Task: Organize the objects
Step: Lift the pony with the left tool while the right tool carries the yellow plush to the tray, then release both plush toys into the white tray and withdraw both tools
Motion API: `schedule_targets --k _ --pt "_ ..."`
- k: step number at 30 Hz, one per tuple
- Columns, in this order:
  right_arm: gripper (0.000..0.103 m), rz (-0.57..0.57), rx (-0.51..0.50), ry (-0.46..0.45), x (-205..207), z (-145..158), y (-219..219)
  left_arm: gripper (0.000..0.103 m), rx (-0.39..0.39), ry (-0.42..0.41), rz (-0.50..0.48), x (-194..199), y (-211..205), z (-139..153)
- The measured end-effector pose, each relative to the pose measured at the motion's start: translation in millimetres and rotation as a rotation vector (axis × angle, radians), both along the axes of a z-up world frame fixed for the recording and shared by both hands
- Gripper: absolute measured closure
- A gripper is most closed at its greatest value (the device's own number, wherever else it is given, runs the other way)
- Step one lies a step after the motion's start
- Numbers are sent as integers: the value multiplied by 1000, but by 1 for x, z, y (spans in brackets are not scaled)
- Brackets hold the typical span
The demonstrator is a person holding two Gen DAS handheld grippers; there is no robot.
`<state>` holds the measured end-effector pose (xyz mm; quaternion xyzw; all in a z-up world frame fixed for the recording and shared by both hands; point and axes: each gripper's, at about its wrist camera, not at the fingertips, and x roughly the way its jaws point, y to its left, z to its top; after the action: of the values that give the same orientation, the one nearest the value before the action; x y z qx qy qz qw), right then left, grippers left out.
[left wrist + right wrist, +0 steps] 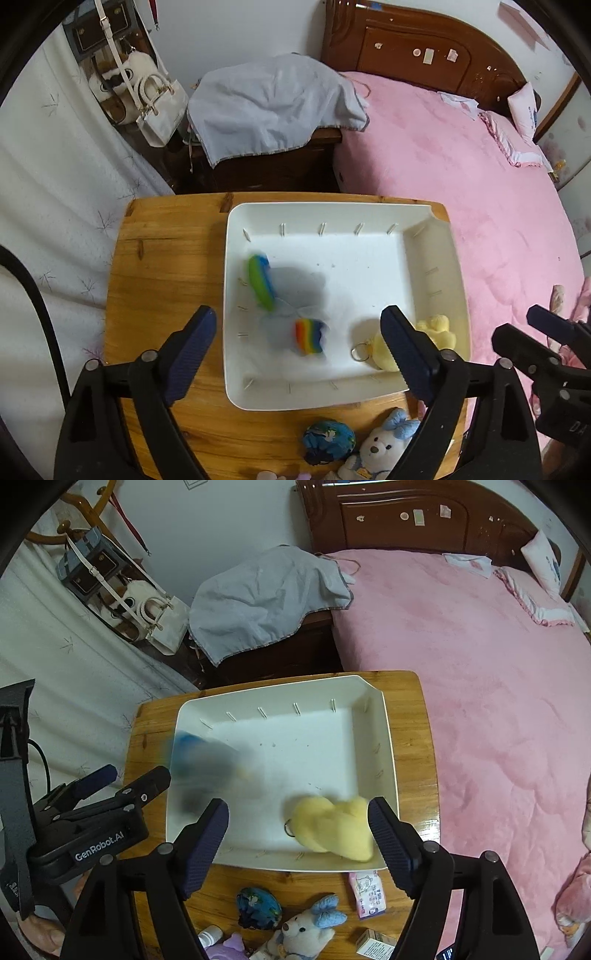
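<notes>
A white tray stands on a small wooden table. Inside it lie two rainbow-striped toys, one on edge, joined by sheer fabric and blurred; in the right wrist view they are a blue smear. My left gripper hangs open above them, touching nothing. A yellow plush with a key ring lies blurred in the tray's near right corner. My right gripper is open over it, pads apart from it.
On the table in front of the tray lie a blue patterned pouch, a white bunny plush with a blue bow, a pink packet, a small box and a white bottle. A pink bed is to the right.
</notes>
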<state>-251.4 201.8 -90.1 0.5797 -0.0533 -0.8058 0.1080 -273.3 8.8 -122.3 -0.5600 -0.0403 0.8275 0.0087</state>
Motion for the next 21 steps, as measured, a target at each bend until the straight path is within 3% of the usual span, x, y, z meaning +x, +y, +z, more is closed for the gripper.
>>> schedule_targets --k 21 --pt "24 -2 2 75 41 18 14 11 29 78 -25 32 6 34"
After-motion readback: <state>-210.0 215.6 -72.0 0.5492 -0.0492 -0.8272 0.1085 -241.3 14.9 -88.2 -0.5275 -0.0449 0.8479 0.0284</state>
